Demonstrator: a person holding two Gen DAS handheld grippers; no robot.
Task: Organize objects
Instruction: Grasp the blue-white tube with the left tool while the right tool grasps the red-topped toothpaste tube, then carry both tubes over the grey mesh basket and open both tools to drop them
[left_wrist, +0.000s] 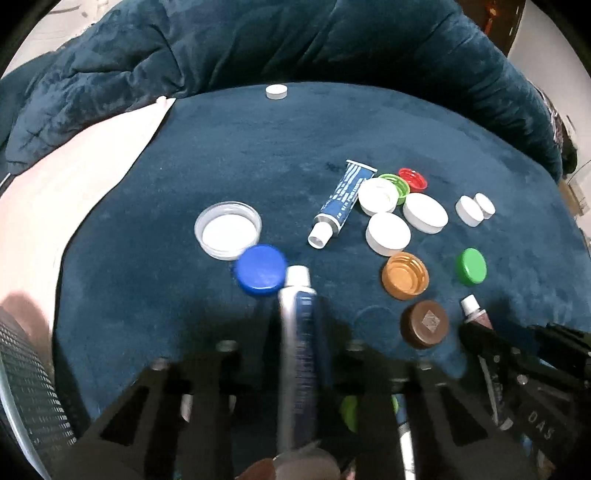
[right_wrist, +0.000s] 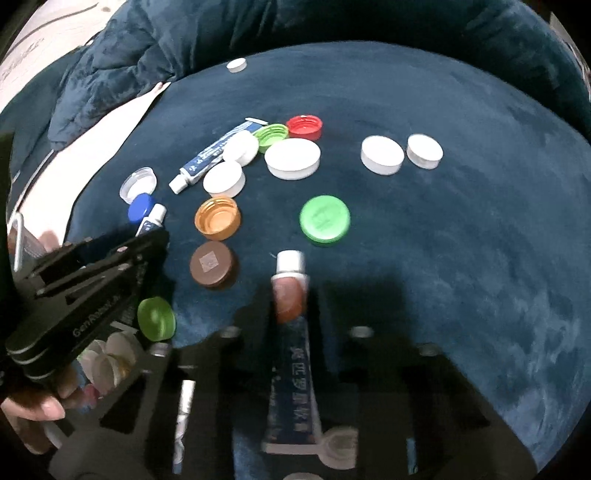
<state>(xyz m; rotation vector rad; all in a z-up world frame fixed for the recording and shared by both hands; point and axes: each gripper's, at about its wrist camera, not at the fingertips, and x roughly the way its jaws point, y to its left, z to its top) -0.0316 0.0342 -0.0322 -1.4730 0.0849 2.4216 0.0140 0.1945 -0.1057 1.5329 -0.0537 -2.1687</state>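
Your left gripper (left_wrist: 299, 314) is clamped on the blue tube (left_wrist: 301, 332), your right gripper (right_wrist: 291, 295) on the reddish tube (right_wrist: 290, 295), both above the blue blanket (right_wrist: 443, 240). Light, soft tubes, probably dent easily; grip mid-body, gently.

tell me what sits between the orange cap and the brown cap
Nothing: bare blue cloth separates the orange cap and brown cap, clearest in the right wrist view.

Caps (right_wrist: 291, 158) crowd left; blanket (right_wrist: 480, 240) right clear.
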